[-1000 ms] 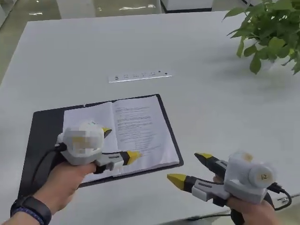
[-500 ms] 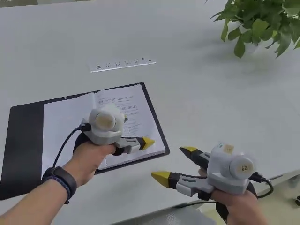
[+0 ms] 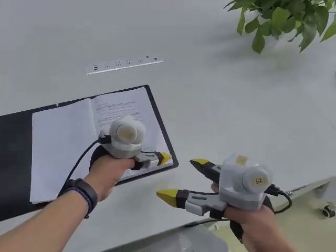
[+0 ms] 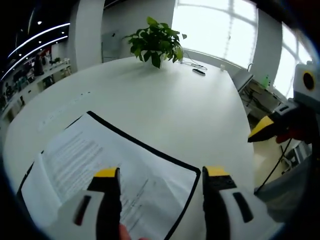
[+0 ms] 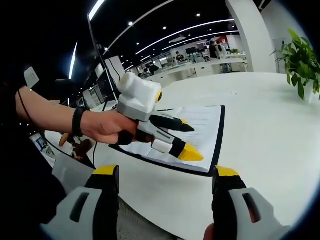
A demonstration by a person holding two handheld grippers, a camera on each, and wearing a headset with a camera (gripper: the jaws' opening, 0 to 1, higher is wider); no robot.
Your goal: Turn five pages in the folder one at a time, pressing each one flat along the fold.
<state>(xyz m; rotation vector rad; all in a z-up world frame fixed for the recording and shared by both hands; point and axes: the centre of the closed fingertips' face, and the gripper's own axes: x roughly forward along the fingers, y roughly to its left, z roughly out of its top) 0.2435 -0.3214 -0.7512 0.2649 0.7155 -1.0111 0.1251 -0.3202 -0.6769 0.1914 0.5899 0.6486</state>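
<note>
Two tongs, both spread apart. Open folder [image 3: 63, 136] lies flat on bench [image 3: 236, 94]. Left tongs [image 4: 161, 172] over its right page near corner. Right tongs [image 3: 184, 179] just beside that corner, above bare bench.

Right of the open folder [image 3: 58, 136] the white desk [image 3: 220, 105] lay bare as far as the potted plant [image 3: 283, 18] at its far corner. A socket strip [image 3: 124, 64] lay beyond the folder, apart from it. The left gripper [image 4: 161, 172], jaws spread, hung over the folder's near right corner. The right gripper [image 3: 184, 179], jaws also apart, hovered nearby at the desk's near edge.
</note>
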